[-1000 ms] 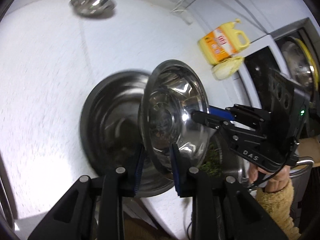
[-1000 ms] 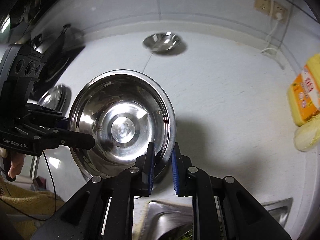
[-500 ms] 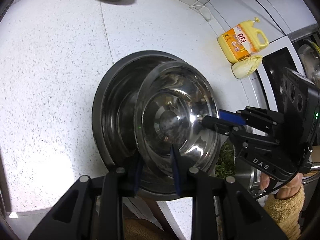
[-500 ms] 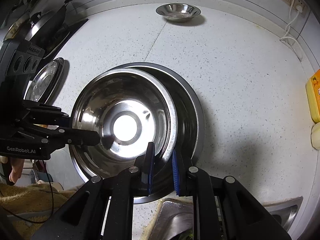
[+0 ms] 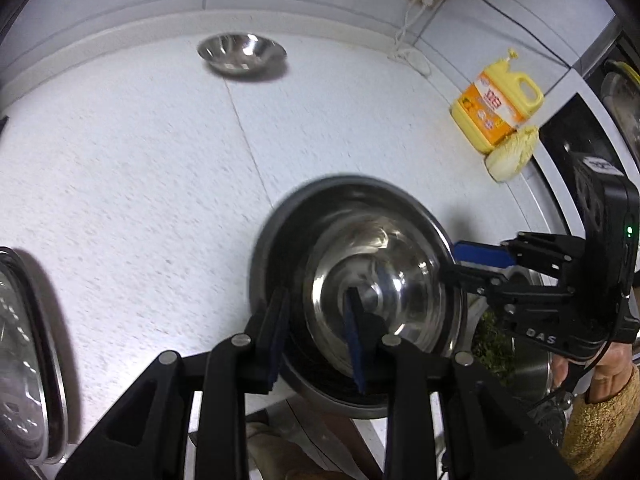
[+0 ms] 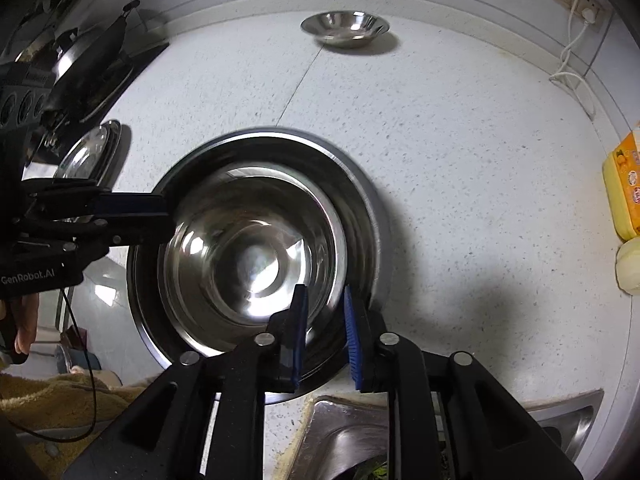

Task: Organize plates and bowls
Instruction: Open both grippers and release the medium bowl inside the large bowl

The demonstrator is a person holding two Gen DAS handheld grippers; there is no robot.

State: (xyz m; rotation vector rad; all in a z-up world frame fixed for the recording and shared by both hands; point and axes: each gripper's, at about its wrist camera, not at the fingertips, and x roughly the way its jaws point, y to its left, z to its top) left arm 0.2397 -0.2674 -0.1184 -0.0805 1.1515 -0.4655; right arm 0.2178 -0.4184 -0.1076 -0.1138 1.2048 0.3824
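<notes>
The smaller bowl (image 6: 256, 256) is sitting nested inside the big basin (image 6: 360, 216) on the white speckled worktop (image 6: 460, 160), right in front of both grippers.

The right gripper (image 6: 324, 332) is reaching over the near edge of the two, its blue-padded fingers (image 6: 352, 336) standing apart with the rims passing through the gap between them; the pads are not pressing on the metal as far as the right wrist view shows.

The left gripper (image 5: 316, 332) is coming in from the opposite side, its jaws spread wide. One finger (image 5: 276, 336) is lying outside the bowl and the other is hanging over the bowl's inside. Motion blur is smearing the rims here, so whether either pad is touching cannot be told.

Far ahead of both grippers, near the back wall, another small steel bowl (image 6: 344, 28) is sitting alone. A flat steel plate (image 6: 88, 152) is lying to the left of the right gripper, beside the stove. A yellow detergent jug (image 5: 496, 108) is standing off to the right of the left gripper, and a sink (image 6: 352, 440) is lying just below the right gripper.
</notes>
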